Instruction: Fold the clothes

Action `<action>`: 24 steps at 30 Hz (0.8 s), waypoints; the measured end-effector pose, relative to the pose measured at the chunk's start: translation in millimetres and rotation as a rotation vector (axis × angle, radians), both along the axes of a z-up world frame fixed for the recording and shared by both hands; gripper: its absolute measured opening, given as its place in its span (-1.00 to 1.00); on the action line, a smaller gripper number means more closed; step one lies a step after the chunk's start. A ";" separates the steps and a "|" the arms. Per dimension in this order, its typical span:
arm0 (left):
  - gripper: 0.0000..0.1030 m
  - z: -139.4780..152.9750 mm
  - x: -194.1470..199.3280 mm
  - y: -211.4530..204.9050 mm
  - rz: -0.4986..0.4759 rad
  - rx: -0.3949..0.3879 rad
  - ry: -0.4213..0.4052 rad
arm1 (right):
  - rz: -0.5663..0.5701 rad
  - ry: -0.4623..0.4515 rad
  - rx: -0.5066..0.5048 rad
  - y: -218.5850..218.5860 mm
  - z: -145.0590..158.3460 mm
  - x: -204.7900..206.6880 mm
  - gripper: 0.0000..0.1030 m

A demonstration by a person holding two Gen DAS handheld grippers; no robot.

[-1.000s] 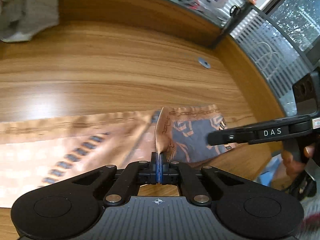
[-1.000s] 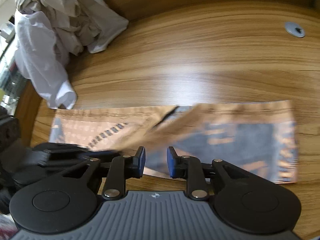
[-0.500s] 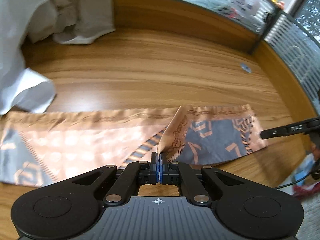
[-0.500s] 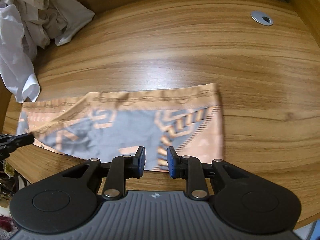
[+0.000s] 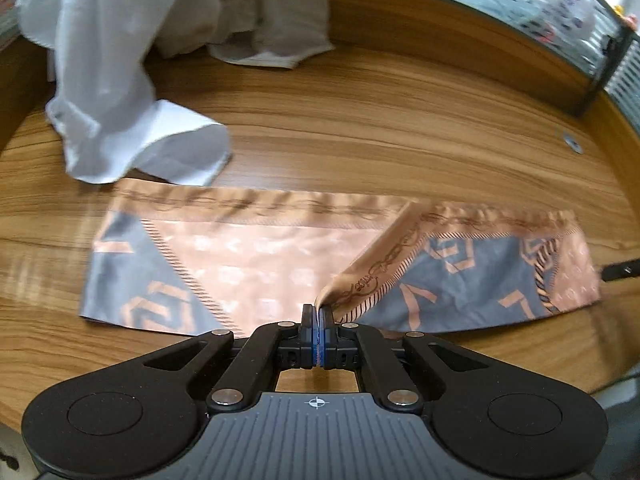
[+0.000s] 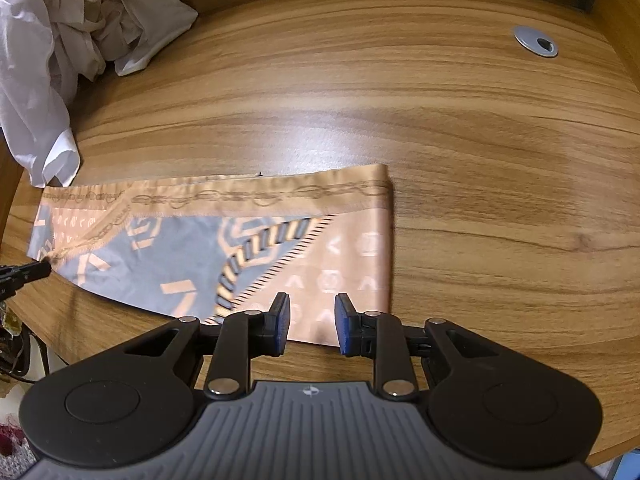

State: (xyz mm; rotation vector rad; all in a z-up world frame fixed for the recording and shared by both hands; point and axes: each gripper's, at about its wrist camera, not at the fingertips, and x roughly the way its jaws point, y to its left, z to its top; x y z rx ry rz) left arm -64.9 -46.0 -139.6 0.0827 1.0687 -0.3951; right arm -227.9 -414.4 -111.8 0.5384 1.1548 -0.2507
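An orange and grey patterned scarf lies in a long folded strip on the wooden table. My left gripper is shut on a raised corner of the scarf at its near edge and holds it slightly above the strip. In the right wrist view the scarf lies flat, and my right gripper is open and empty over its near right corner. The left gripper's tip shows at the far left of that view, and the right gripper's tip shows at the right edge of the left wrist view.
A pile of white and beige clothes sits at the back left, one white sleeve touching the scarf's far left edge; it also shows in the right wrist view. A metal cable grommet is at the back right. The table's front edge runs just below the scarf.
My left gripper has carried the held corner leftward along the strip. My right gripper has drawn away to the scarf's right end and stayed open.
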 end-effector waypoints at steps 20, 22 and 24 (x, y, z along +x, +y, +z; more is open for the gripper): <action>-0.94 -15.9 16.0 47.7 0.224 0.149 -0.037 | 0.027 0.006 -0.014 4.4 1.0 4.3 -0.43; -0.94 -17.9 16.8 51.3 0.254 0.164 -0.041 | 0.032 0.007 -0.014 5.3 1.1 6.0 -0.42; -0.94 -20.0 17.7 55.6 0.279 0.175 -0.040 | 0.037 0.009 -0.015 6.0 1.1 7.5 -0.42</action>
